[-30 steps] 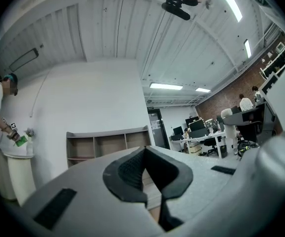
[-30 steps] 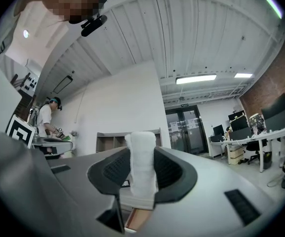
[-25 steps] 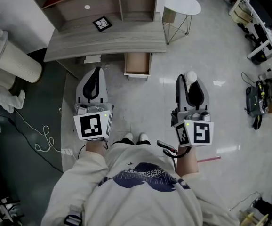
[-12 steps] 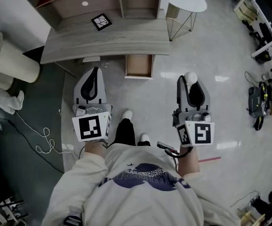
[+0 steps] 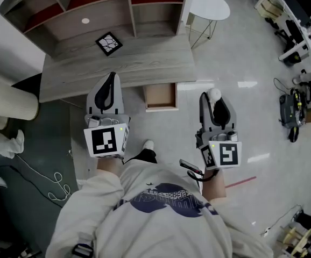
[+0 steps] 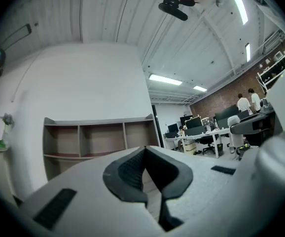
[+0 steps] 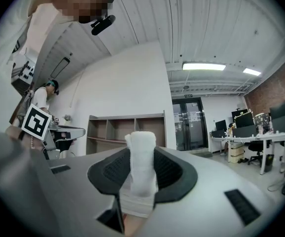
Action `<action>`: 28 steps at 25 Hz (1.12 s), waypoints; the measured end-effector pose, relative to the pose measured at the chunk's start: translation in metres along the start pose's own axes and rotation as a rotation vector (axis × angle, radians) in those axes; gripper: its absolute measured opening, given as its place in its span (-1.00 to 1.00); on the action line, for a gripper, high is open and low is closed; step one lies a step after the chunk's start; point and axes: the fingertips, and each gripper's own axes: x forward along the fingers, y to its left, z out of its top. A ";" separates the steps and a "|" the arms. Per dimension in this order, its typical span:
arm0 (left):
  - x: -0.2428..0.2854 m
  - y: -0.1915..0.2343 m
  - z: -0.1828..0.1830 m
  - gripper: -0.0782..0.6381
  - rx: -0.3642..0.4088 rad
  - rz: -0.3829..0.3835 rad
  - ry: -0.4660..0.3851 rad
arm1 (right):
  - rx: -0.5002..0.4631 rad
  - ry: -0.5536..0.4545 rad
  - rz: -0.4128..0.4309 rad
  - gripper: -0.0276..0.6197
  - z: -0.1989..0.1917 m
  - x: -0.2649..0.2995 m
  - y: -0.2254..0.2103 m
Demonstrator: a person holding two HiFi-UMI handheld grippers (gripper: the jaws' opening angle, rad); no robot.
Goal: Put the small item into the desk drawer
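We have stepped up to the desk: since a second ago its front edge has drawn close, and the left gripper now overlaps that edge.

The drawer stands pulled out below the desk's front edge, showing only its bare wooden bottom. One compartment of the shelf unit at the desk's back edge holds a small white disc. The white item is not in the drawer: it stands upright between the right gripper's pads, clamped and poking past their tips, over the floor to the right of the drawer. The left gripper's jaws are closed together with nothing between them.
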 end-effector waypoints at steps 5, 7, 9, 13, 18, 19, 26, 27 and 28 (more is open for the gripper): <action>0.043 0.019 -0.013 -0.76 0.000 -0.072 -0.003 | 0.007 0.011 -0.062 -0.51 -0.011 0.040 0.000; 0.055 0.027 -0.019 -0.76 -0.007 -0.082 0.003 | 0.006 0.021 -0.072 -0.51 -0.015 0.055 0.001; 0.065 0.034 -0.022 -0.76 -0.013 -0.087 0.003 | 0.005 0.035 -0.074 -0.51 -0.018 0.066 0.001; 0.073 0.042 -0.028 -0.76 -0.023 -0.087 0.021 | 0.001 0.063 -0.065 -0.51 -0.022 0.081 0.001; 0.070 0.041 -0.032 -0.76 -0.036 -0.062 0.040 | 0.005 0.100 -0.024 -0.51 -0.030 0.086 0.003; 0.069 0.039 -0.033 -0.76 -0.040 -0.055 0.044 | 0.005 0.108 -0.013 -0.51 -0.032 0.086 0.003; 0.068 0.014 -0.042 -0.76 -0.036 -0.043 0.063 | 0.029 0.164 0.050 -0.51 -0.058 0.089 -0.007; 0.067 0.009 -0.047 -0.76 -0.030 -0.051 0.076 | 0.028 0.182 0.059 -0.51 -0.065 0.089 -0.008; 0.066 0.004 -0.054 -0.76 -0.027 -0.059 0.093 | 0.025 0.201 0.067 -0.51 -0.073 0.089 -0.009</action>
